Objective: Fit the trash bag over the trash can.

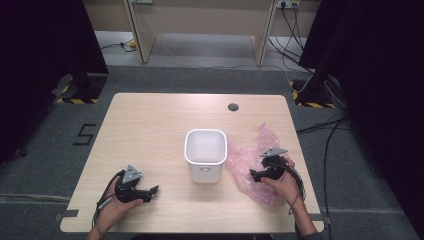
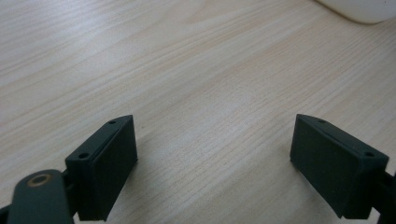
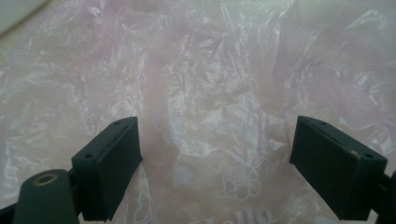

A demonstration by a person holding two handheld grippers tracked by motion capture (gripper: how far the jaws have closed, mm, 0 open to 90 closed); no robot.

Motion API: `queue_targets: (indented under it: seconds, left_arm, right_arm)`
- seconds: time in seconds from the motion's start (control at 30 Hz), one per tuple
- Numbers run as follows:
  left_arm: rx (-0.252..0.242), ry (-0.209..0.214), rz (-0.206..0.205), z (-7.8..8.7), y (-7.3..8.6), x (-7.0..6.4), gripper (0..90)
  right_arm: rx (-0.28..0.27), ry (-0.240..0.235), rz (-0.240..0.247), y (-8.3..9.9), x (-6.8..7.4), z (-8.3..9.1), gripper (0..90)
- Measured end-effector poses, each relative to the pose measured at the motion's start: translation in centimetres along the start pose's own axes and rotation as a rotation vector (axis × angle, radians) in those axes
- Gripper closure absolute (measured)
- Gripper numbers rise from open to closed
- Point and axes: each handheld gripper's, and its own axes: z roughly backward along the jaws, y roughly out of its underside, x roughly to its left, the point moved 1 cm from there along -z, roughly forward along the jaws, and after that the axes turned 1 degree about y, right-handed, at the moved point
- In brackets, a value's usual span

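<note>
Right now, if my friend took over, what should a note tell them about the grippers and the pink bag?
Left hand-held gripper: open, empty, over bare table, near the front left.
Right hand-held gripper: open, just above the pink plastic bag, not gripping it.
The bag lies crumpled and flat, right of the white bin, which looks empty.
Done: nothing grasped yet.
Left: probably pinch the bag and fit it into the bin.

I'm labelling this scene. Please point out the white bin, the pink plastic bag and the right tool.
white plastic bin point(image 1: 205, 170): high view, front wall.
crinkled pink plastic bag point(image 3: 205, 84): right gripper view, middle of the film.
right tool point(image 1: 255, 174): high view, between its fingertips.
</note>
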Motion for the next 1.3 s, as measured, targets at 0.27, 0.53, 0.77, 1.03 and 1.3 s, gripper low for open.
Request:
queue_targets:
  seconds: [0.27, 0.53, 0.77, 1.03, 1.3]
  left_arm:
    - [0.001, 0.002, -0.003, 0.0, 0.0, 0.0, 13.8]
    - [0.001, 0.003, -0.004, 0.0, 0.0, 0.0, 13.8]
    - [-0.015, 0.026, 0.022, 0.1, 0.0, 0.2, 15.2]
    - [-0.106, 0.061, 0.101, 1.4, -1.1, 0.6, 19.1]
    - [-0.186, 0.112, 0.137, 3.5, -3.7, 0.1, 19.4]
  right_arm:
    - [-0.036, -0.05, -0.046, 0.5, -0.7, 0.2, 39.9]
    - [-0.062, -0.065, -0.059, 0.7, -1.1, 0.6, 80.5]
    - [-0.231, -0.047, -0.101, 0.0, -1.8, 2.3, 84.7]
    - [-0.344, -0.029, -0.083, -1.8, -2.0, 4.4, 85.6]
    - [-0.465, -0.023, -0.063, -5.1, -2.1, 7.1, 86.0]
